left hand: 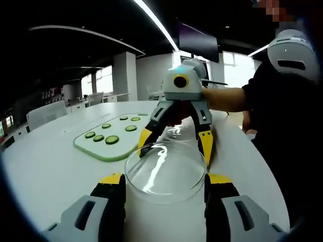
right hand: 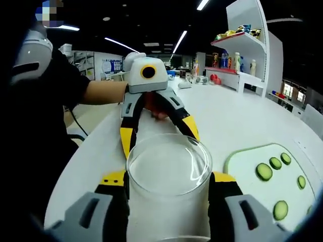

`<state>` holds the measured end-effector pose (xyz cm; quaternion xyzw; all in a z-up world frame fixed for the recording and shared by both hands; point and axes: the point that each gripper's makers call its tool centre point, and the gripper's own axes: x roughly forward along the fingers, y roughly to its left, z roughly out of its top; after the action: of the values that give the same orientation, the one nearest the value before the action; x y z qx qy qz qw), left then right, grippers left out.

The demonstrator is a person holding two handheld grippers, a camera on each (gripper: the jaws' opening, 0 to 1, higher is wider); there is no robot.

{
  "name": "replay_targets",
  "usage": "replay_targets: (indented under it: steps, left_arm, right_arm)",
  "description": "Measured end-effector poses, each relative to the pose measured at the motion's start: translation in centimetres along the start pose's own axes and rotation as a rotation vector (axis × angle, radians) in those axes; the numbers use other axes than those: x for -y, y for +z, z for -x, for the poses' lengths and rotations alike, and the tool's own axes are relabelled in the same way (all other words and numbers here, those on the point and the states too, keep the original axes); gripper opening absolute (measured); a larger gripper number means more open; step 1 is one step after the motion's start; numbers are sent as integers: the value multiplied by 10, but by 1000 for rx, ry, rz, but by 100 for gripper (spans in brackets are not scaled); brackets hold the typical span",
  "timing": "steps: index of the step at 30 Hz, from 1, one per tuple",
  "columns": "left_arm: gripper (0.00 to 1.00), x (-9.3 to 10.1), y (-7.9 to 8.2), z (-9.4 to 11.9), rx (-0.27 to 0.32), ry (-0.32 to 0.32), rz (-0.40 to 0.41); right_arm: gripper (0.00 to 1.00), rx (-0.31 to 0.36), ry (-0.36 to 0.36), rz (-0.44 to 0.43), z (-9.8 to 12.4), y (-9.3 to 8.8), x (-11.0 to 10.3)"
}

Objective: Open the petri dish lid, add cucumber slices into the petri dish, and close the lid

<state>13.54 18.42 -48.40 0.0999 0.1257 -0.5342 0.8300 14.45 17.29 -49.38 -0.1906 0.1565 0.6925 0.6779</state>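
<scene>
Both claws on clear round petri dish (left hand: 165, 171), lid coming off.
Left claw (left hand: 165, 194) grips one half, right claw (right hand: 167, 191) the other; part them level, near cucumber slices (left hand: 112, 139).

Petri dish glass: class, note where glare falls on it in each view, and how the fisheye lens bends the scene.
Left gripper view: white streaks of ceiling light cross the tilted petri dish lid; the table edge curves.
Right gripper view: a bright arc glints on the petri dish rim; the shelf bows.
</scene>
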Motion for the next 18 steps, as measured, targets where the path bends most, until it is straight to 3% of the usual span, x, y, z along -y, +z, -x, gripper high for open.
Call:
replay_targets:
  steps: [18]
  left_arm:
    - [62,-1,-4,1,2,1,4]
  right_arm:
    - [60,-5,-3,-4,0,-1,-1]
